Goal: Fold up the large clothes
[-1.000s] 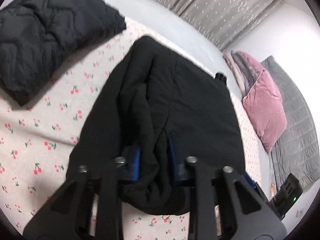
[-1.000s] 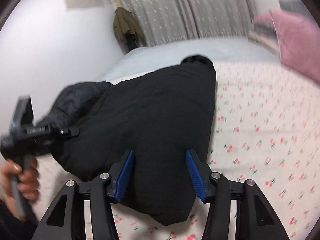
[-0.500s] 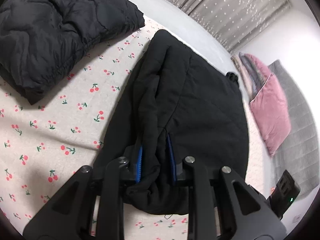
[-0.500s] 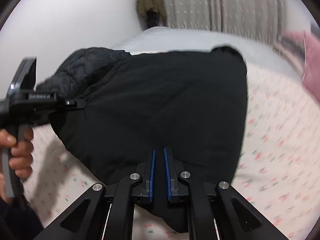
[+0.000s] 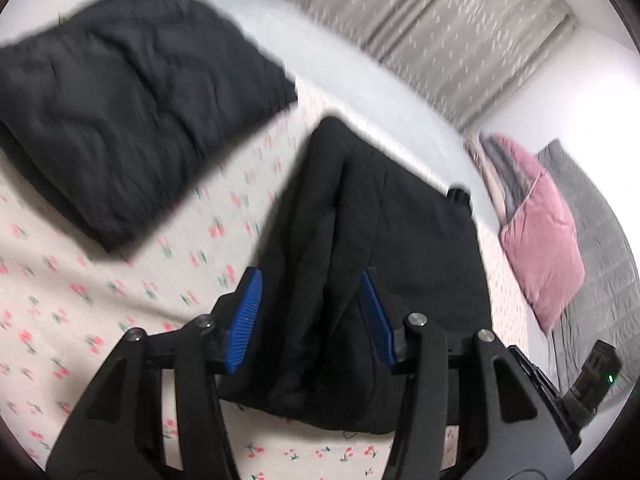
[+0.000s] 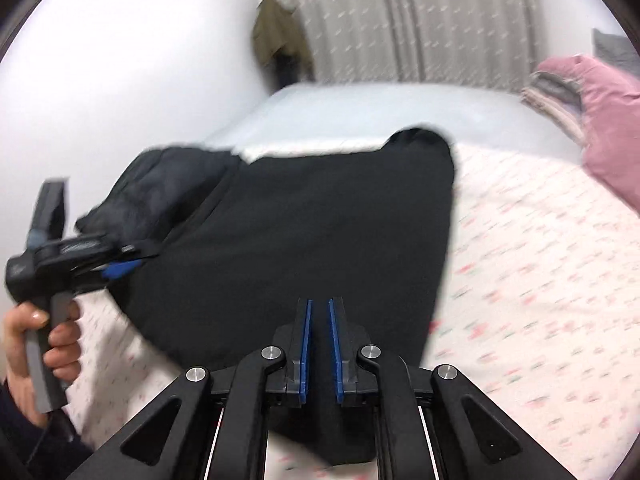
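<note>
Now, garment: large black padded coat [image 5: 384, 248] lying folded on the cherry-print bedsheet [image 5: 80, 300]
Left gripper [image 5: 310, 312]: jaws opening — coat fold between them, untouched
Right gripper [image 6: 319, 344]: pinched together on the coat's near edge

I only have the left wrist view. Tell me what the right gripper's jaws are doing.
Observer: The right gripper has its jaws shut on the near edge of the black garment.
Operator: Now report what is past the far end of the bed.
Observer: An olive jacket hangs against the wall, just left of the curtain.
</note>
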The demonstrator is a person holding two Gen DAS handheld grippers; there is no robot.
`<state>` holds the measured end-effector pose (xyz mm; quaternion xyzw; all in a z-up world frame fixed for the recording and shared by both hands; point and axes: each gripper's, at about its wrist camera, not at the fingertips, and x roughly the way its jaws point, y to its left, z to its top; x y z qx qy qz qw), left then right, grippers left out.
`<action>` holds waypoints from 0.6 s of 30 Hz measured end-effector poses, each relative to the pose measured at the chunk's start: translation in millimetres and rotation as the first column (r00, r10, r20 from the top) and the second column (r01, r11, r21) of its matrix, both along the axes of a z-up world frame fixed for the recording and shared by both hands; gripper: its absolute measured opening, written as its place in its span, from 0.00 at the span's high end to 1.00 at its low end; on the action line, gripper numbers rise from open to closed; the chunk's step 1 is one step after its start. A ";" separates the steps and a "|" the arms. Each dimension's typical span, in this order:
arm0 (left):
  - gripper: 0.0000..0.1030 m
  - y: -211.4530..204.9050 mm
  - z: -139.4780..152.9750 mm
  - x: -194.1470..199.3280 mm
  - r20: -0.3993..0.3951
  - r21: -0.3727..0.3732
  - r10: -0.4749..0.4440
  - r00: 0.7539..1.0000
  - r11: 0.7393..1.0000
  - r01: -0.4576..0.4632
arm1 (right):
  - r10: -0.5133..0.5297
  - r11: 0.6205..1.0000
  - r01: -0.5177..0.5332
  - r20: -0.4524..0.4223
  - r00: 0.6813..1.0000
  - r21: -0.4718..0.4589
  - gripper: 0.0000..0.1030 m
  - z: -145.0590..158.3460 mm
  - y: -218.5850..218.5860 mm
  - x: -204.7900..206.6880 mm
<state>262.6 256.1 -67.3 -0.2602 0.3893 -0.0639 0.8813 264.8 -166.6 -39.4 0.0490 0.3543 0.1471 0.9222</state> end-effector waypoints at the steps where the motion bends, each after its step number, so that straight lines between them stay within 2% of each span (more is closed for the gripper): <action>1: 0.48 -0.7 7.2 -3.8 0.039 0.004 -0.007 0.999 1.000 0.007 | -0.014 1.000 0.014 -0.016 1.000 0.000 0.91 -0.1 -6.0 6.0; 4: 0.48 -14.2 19.6 -5.7 0.111 0.016 -0.080 0.991 0.997 0.079 | -0.008 1.000 0.006 -0.066 0.998 -0.029 0.91 -14.6 -5.1 22.0; 7: 0.48 -40.4 20.8 8.6 0.111 0.062 -0.161 0.981 0.986 0.155 | -0.014 0.997 0.007 -0.095 0.995 -0.073 0.91 -34.0 7.0 33.6; 9: 0.48 -57.0 16.2 27.1 0.072 0.102 -0.199 0.977 0.976 0.191 | -0.032 0.998 0.024 -0.128 0.991 -0.065 0.91 -46.9 9.4 38.9; 11: 0.48 -74.0 2.3 48.9 -0.023 0.185 -0.184 0.983 0.965 0.185 | -0.037 0.998 0.028 -0.139 0.990 -0.064 0.91 -52.8 11.8 43.0; 13: 0.48 -85.2 -18.9 61.4 -0.110 0.226 -0.170 0.979 0.955 0.191 | -0.021 0.995 0.007 -0.140 0.990 -0.099 0.91 -51.7 15.8 43.8; 14: 0.48 -90.4 -31.5 65.8 -0.140 0.271 -0.154 0.978 0.944 0.188 | -0.004 0.993 -0.013 -0.145 0.989 -0.115 0.91 -50.4 16.9 43.7; 16: 0.46 -93.3 -36.5 64.8 -0.133 0.320 -0.153 0.979 0.928 0.189 | 0.051 0.992 -0.070 -0.173 0.984 -0.108 0.91 -41.2 12.3 51.2; 18: 0.46 -88.0 -34.9 62.6 -0.133 0.295 -0.150 0.980 0.938 0.184 | 0.086 0.992 -0.100 -0.168 0.982 -0.082 0.91 -22.4 2.3 63.7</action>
